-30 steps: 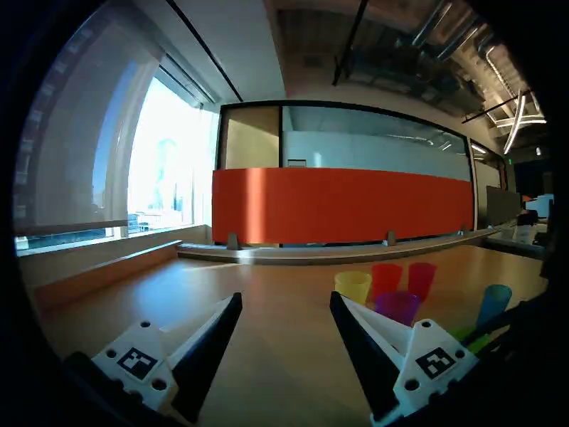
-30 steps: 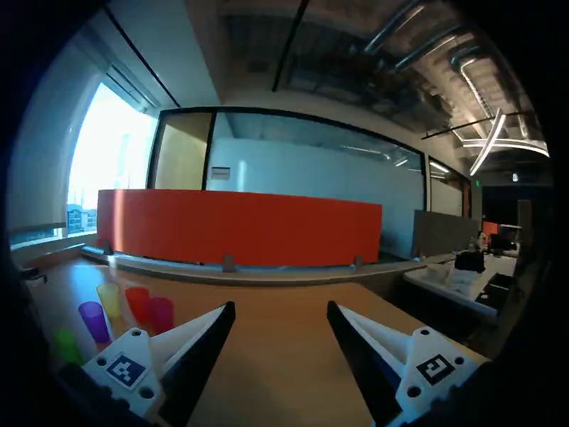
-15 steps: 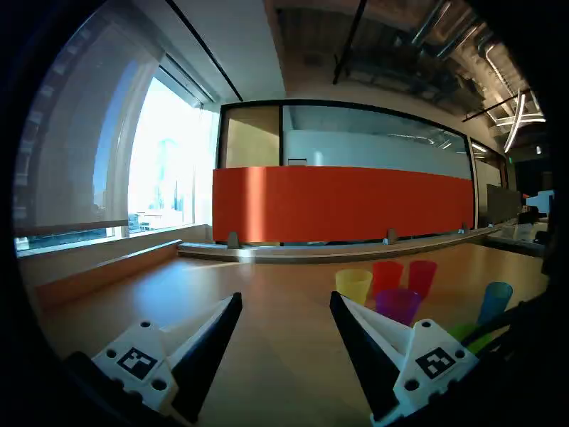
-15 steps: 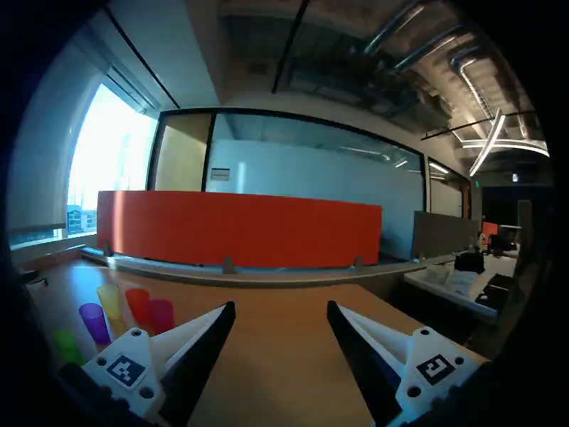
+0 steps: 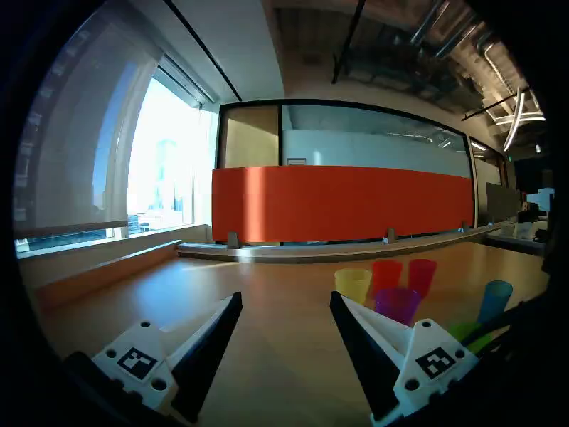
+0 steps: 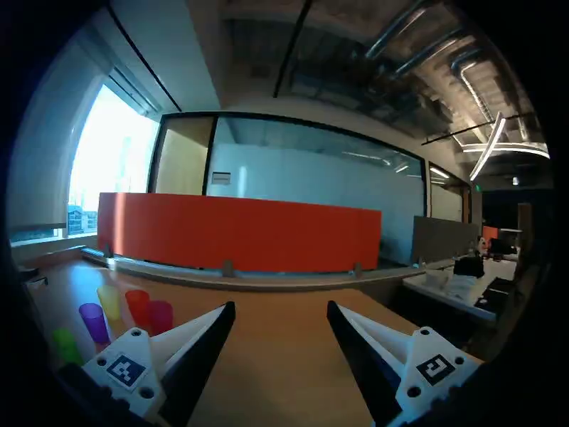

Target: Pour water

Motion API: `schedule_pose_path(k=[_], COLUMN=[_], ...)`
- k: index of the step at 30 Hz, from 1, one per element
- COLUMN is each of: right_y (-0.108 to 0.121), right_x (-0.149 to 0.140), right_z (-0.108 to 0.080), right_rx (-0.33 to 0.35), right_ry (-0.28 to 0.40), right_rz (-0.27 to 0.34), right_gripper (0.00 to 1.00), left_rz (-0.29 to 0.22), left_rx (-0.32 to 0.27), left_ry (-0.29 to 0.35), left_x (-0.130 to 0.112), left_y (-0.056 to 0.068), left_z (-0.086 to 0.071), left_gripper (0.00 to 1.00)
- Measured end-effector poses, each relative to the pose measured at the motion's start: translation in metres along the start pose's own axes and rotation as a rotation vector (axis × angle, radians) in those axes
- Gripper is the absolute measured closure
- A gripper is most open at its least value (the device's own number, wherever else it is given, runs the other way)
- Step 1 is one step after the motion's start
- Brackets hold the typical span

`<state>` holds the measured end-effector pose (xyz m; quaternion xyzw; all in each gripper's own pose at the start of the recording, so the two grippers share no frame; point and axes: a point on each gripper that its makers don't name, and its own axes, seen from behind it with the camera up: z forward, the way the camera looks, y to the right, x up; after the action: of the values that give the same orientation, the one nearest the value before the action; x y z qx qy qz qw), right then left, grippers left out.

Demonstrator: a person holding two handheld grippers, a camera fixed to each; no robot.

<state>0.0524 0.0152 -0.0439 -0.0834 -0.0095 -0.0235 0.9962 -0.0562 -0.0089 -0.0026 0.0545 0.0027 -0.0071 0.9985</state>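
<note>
A: While the left gripper hovers low over the tabletop, its fingers stand wide apart with nothing between them. Where are the cups?

B: In the left gripper view they stand at the lower right. A yellow cup, a red cup and a pink cup make a row, with a purple cup in front, just beside one finger. A blue cup and a green cup are farther right. Which one holds water cannot be told.

A: And the right gripper view?

B: The right gripper is likewise spread and empty, and the cluster sits at the lower left.

A: What could go wrong?

B: The cups look light and stand close together. A finger sweeping in could topple a neighbour, and too hard a squeeze might slop water.

A: The room?

B: The tabletop is smooth, sunlit wood. An orange partition crosses the middle, a bright window is at the left, and bare pipes run overhead.
</note>
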Motion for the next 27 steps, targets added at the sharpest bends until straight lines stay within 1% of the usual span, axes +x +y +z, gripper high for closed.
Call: schedule_pose_path(k=[6,12,18,27], right_y=[-0.005,-0.016,-0.024,-0.02], right_x=[0.0,-0.003,-0.016,-0.04], right_z=[0.002,0.006,0.014,0.026], right_rx=[0.021,0.052,0.078,0.106], right_ry=[0.031,0.066,0.082,0.091], right_rz=[0.007,0.011,0.02,0.062], right_gripper=[0.0,0.0,0.0,0.0], left_rz=[0.001,0.0,0.001,0.001], left_rx=[0.0,0.0,0.0,0.0], left_ry=[0.0,0.0,0.0,0.001], left_x=[0.0,0.0,0.0,0.0], left_y=[0.0,-0.001,-0.001,-0.001], left_z=[0.001,0.001,0.001,0.001], left_gripper=[0.08,0.08,0.08,0.08])
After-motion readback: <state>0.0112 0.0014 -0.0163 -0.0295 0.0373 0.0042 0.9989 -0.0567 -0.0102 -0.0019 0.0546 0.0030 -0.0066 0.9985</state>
